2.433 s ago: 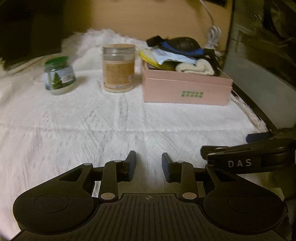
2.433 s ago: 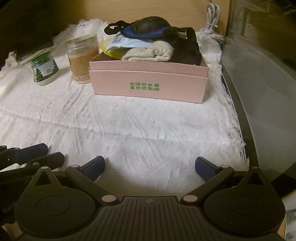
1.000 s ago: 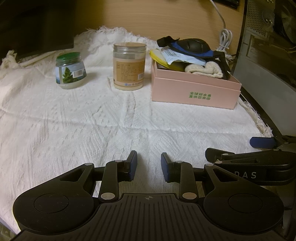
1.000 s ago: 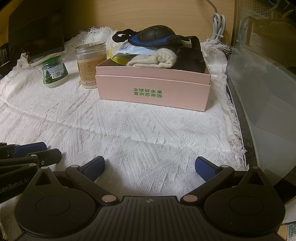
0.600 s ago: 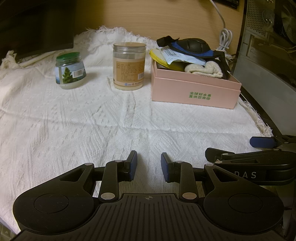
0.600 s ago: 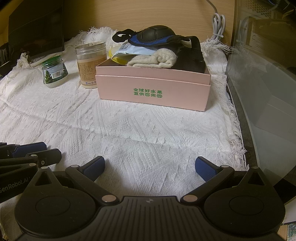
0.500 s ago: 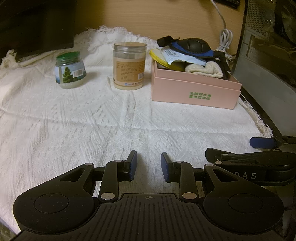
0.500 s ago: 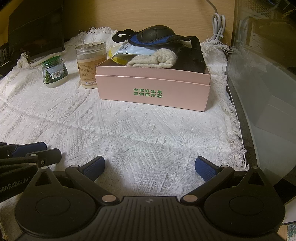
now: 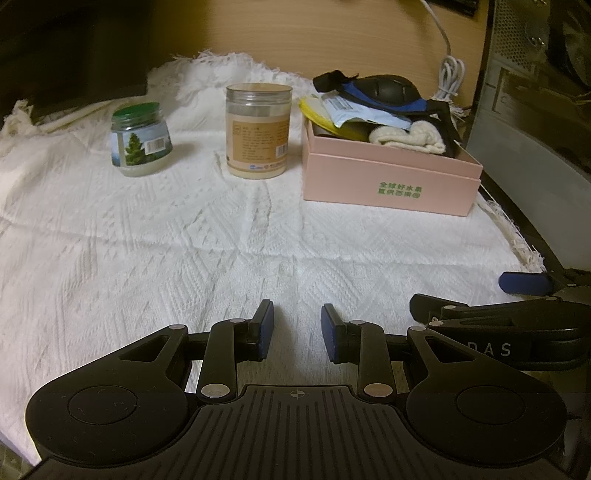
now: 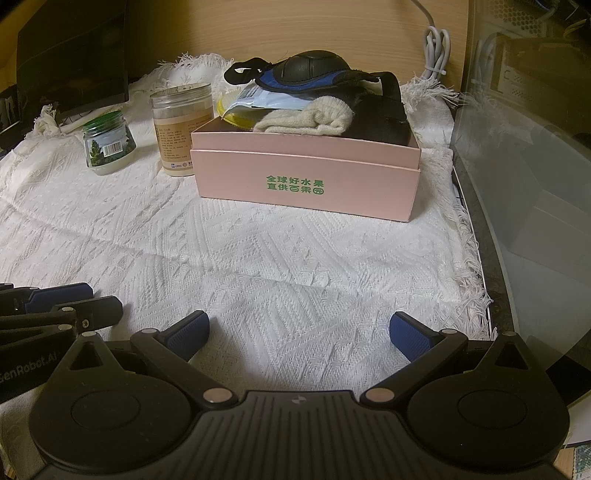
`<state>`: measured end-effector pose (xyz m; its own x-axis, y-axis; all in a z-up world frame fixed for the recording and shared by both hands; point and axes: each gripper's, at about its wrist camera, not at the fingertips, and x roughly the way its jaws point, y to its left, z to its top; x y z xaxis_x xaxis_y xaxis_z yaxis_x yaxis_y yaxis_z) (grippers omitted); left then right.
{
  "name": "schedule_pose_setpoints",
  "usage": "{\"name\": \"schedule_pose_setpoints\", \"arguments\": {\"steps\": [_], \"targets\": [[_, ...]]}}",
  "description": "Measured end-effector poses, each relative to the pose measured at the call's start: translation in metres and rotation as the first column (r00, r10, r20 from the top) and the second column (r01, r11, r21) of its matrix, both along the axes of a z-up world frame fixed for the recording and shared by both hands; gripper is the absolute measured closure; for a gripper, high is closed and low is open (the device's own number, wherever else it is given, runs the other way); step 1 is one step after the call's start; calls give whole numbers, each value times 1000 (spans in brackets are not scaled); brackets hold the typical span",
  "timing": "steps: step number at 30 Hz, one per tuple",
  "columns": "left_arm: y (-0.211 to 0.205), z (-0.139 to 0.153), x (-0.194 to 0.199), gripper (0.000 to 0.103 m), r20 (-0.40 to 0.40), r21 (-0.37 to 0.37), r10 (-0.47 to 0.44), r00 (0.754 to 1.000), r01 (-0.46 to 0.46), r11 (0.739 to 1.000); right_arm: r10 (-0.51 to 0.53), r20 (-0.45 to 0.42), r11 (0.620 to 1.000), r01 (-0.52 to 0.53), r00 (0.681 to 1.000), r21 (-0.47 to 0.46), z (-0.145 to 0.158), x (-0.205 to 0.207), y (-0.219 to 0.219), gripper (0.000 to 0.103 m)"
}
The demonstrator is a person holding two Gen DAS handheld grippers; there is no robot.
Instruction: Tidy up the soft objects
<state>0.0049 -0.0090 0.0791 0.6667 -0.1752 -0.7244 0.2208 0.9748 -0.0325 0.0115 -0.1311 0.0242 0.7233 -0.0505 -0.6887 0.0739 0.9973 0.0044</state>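
A dark monitor (image 10: 74,51) stands at the far left on the desk, its foot at the fringed edge of a white woven cloth (image 9: 184,240) that covers the whole work surface. On the cloth, left to right, sit a small green-lidded jar (image 9: 141,139) with a tree label, then a taller clear jar (image 9: 258,131) with a tan label, well apart from each other. Just beside the tall jar stands a pink box (image 9: 388,184) with green printed characters on its front. The soft objects are piled inside it and rise above its rim: a yellow item (image 9: 314,114), a white packet (image 9: 354,109), a cream knitted sock (image 10: 306,120), and on top a black and blue padded guard (image 10: 310,70) with black straps. Behind the box runs a light wooden wall (image 9: 295,33) with a coiled white cable (image 10: 436,44) hanging against it. At the far right rises a computer case (image 10: 535,147) with a glass side panel.

The left gripper (image 9: 294,330) hovers low over bare cloth near the front edge, jaws narrowly apart and holding nothing. The right gripper (image 10: 299,332) is beside it, jaws spread wide, also empty, facing the box.
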Motion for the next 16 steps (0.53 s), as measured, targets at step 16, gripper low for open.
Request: {"name": "schedule_pose_setpoints", "arguments": {"steps": [16], "targets": [[-5, -1, -3, 72, 17, 44, -18, 1000, 18, 999, -2, -1, 1000, 2, 1000, -1, 0, 0, 1, 0]]}}
